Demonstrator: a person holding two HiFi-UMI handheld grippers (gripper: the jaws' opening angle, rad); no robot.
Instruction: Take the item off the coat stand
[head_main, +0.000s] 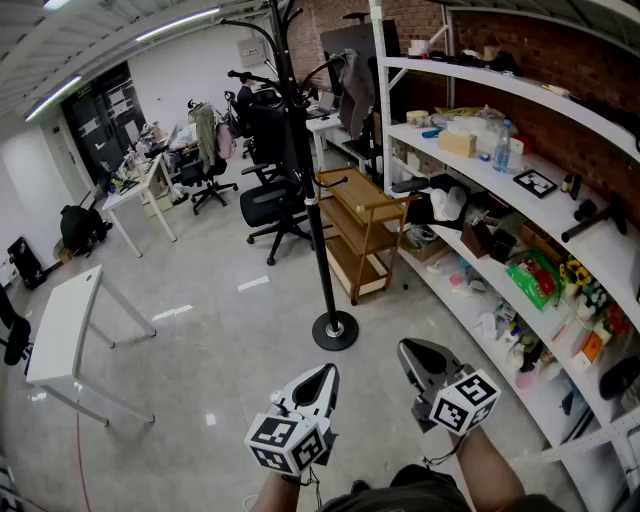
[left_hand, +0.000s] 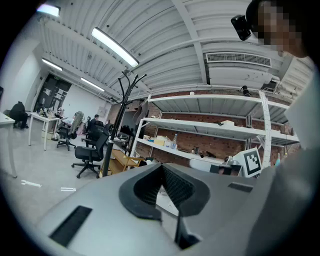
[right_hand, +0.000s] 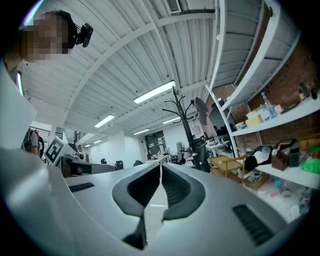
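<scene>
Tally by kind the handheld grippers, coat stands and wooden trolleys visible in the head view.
Grippers: 2 (left gripper, right gripper)
Coat stand: 1
Wooden trolley: 1
Total: 4

Floor (head_main: 220, 330): glossy, smooth. Coat stand (head_main: 305, 170): black, smooth, metal in appearance. Trolley (head_main: 372, 205): wooden. Wall (head_main: 530, 40): rough brick. Left tool (head_main: 325, 378) and right tool (head_main: 410, 350): matt grey plastic.

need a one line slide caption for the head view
Left tool and right tool, both shut and empty, held short of the black coat stand beside white shelves.
</scene>
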